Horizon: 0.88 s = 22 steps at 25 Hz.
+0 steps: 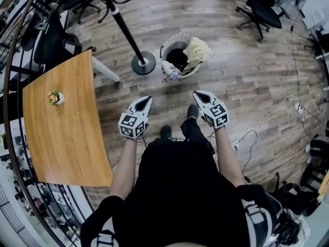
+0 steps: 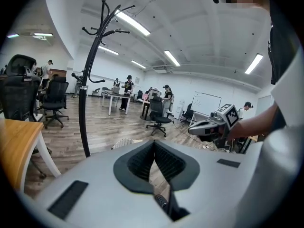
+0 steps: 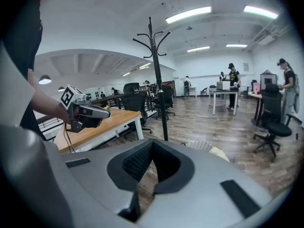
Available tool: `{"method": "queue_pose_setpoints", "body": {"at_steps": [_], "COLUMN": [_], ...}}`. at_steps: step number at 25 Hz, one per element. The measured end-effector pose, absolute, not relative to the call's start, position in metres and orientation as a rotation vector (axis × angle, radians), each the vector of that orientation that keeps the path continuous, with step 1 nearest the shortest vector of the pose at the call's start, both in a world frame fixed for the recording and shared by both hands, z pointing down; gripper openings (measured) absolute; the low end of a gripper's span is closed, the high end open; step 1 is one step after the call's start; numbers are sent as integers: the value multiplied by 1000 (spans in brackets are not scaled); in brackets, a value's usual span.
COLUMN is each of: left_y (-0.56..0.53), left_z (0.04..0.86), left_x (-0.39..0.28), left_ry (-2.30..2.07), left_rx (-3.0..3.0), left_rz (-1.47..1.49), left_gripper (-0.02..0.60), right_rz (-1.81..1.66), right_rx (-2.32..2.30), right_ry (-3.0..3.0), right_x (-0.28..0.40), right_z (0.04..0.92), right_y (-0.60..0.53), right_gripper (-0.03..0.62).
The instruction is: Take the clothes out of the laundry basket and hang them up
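Note:
A white laundry basket (image 1: 167, 49) stands on the wood floor ahead of me, with a pale yellow garment (image 1: 198, 50) draped over its right rim and more cloth at its front. A black coat stand (image 1: 143, 63) rises just left of it. My left gripper (image 1: 147, 100) and right gripper (image 1: 197, 94) hover side by side short of the basket, both shut and empty. In the left gripper view the jaws (image 2: 153, 144) meet, with the coat stand (image 2: 88, 80) beyond. In the right gripper view the jaws (image 3: 152, 144) are closed too, and the basket (image 3: 199, 146) peeks above them.
A wooden table (image 1: 67, 127) with a small potted plant (image 1: 55, 97) lies to my left. An office chair (image 1: 259, 9) stands at the far right, and cables (image 1: 277, 112) trail over the floor on the right. People stand at desks in the distance.

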<state>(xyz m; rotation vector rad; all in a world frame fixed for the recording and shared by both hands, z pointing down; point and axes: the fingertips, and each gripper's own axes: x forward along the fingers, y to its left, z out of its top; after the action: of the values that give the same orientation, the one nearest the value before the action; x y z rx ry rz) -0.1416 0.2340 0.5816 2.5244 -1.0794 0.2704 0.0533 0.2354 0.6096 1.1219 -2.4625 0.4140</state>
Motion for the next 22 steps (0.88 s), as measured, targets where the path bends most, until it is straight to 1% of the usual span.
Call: {"method": "queue_pose_setpoints", "body": {"at_steps": [17, 22], "left_y": [169, 157], "left_z": [588, 592], "left_x": [-97, -92], "left_ry": [-1248, -1329], "left_rx": [2389, 2327], "left_rz": [292, 297], "left_gripper": [21, 21], "right_rz": [444, 461], "right_rx": [913, 785], "right_ry": [-2512, -2526], "right_x": [97, 97], "right_z": [622, 641], "right_y": [140, 118], "right_gripper": [8, 8]}}
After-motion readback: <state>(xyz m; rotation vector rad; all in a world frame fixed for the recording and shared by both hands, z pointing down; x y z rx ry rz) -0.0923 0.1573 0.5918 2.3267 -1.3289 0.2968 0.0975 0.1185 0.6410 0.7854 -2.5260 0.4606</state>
